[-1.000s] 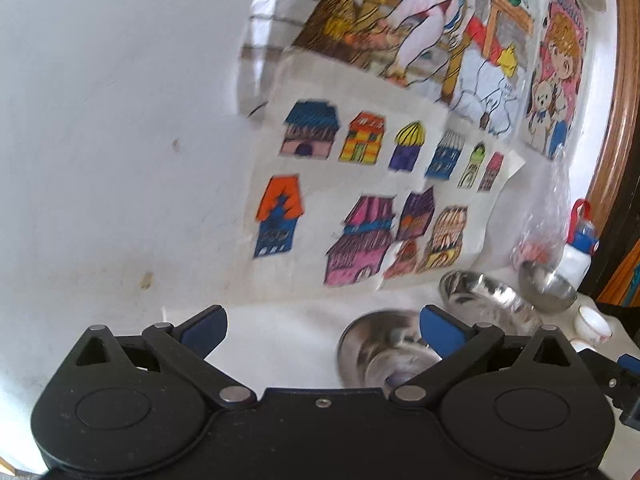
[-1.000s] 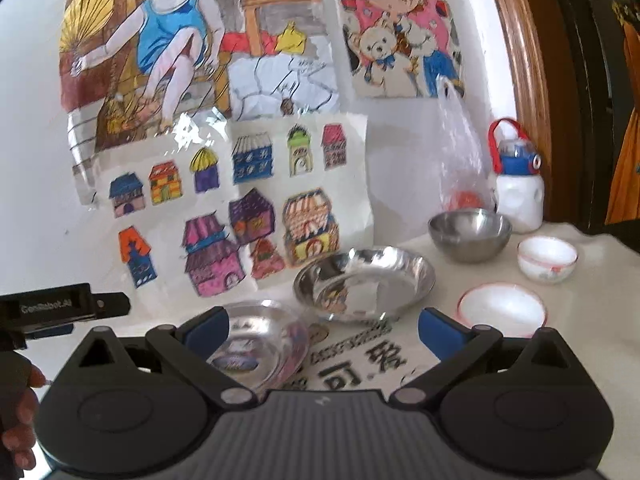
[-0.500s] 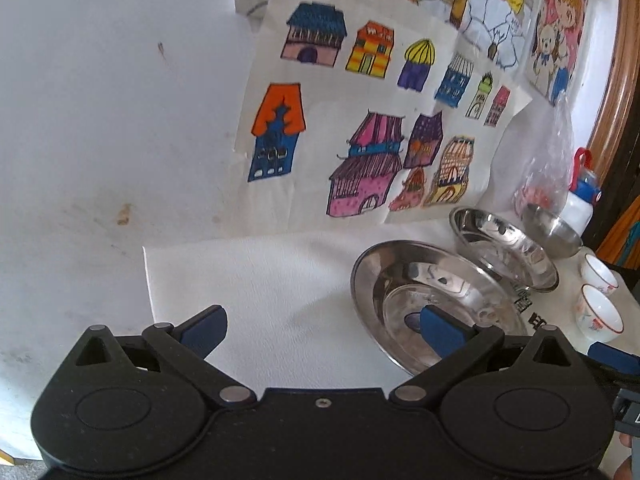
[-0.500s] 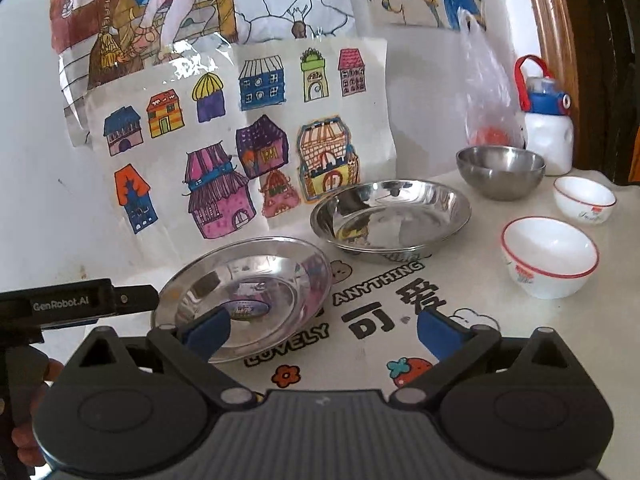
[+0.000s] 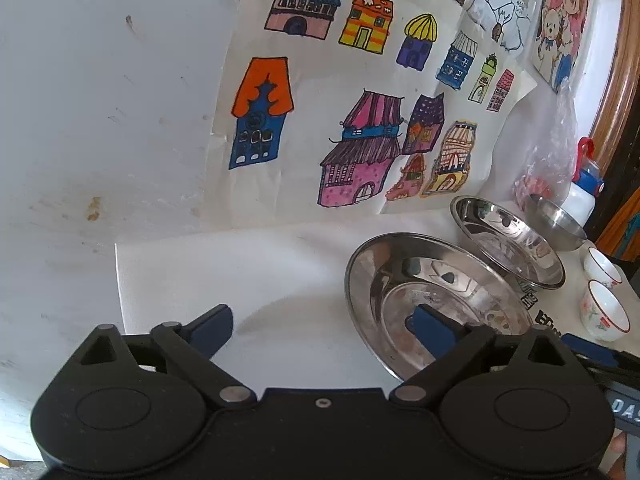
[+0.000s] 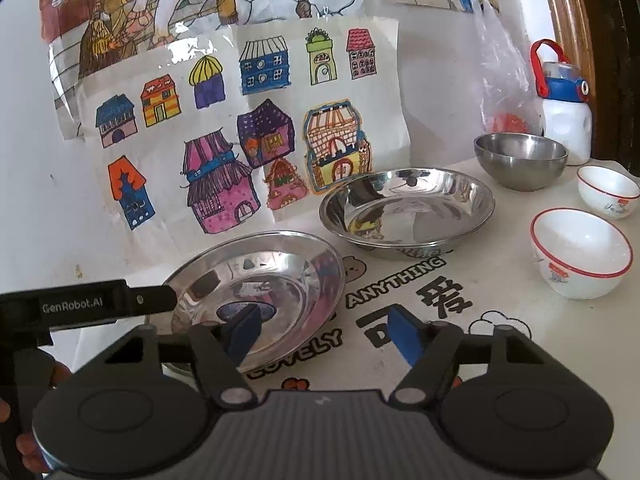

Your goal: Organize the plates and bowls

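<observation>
While straddling the near steel plate (image 6: 256, 292) from either side, both tools parted — presumably to take its rim at two points so a wide, shallow, slippery dish lifts level. Right gripper (image 6: 324, 336): jaws just been closing, one pad over the plate's rim, the other outside on the printed cloth (image 6: 440, 320), nothing clenched yet. Left gripper (image 5: 320, 330): nearly full width, easing inward, one pad over the plate's edge, nothing grasped. Second steel plate (image 6: 406, 210) just behind, apart — likely the stacking target. Steel bowl (image 6: 520, 160) and two white bowls (image 6: 582, 252) grouped farther right.
</observation>
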Tool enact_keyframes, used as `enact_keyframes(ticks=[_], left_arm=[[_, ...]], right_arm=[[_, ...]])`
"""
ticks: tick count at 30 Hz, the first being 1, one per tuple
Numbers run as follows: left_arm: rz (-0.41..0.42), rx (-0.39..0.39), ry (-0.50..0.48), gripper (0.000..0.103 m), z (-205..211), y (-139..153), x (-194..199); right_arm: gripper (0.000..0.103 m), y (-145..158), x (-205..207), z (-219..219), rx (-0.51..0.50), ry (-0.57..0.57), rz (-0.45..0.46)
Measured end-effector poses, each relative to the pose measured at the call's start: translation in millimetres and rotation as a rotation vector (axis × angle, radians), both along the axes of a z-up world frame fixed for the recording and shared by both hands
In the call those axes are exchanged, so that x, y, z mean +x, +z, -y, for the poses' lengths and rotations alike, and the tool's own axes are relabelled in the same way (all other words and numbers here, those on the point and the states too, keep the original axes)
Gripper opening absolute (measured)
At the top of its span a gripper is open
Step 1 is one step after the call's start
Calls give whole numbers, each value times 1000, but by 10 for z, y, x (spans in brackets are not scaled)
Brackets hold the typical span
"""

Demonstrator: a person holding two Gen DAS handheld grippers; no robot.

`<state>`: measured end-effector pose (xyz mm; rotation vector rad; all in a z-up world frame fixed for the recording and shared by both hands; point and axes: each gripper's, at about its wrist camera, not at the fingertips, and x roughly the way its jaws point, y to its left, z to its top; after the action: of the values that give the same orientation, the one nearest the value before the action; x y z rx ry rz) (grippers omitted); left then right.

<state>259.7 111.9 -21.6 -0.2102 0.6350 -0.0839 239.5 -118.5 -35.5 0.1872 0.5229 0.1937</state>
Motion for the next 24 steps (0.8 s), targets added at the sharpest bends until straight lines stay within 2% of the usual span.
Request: enact_keyframes(ticks=[4,17,21,24], left_arm=[[7,-2,1,90,-4,0,9],[-6,-12,1,75,-8,-12,27],[-9,-16,8,67,-11,-8,8],[-11,-25,13,55,-24,-7,2]], right_arm=[[62,-23,26,-19,-4,8,-11],[46,-29,59,-37,4,19,-20],[40,-34,64,-40,8,24,-25],[37,-34,65,-41,10,29,-26]])
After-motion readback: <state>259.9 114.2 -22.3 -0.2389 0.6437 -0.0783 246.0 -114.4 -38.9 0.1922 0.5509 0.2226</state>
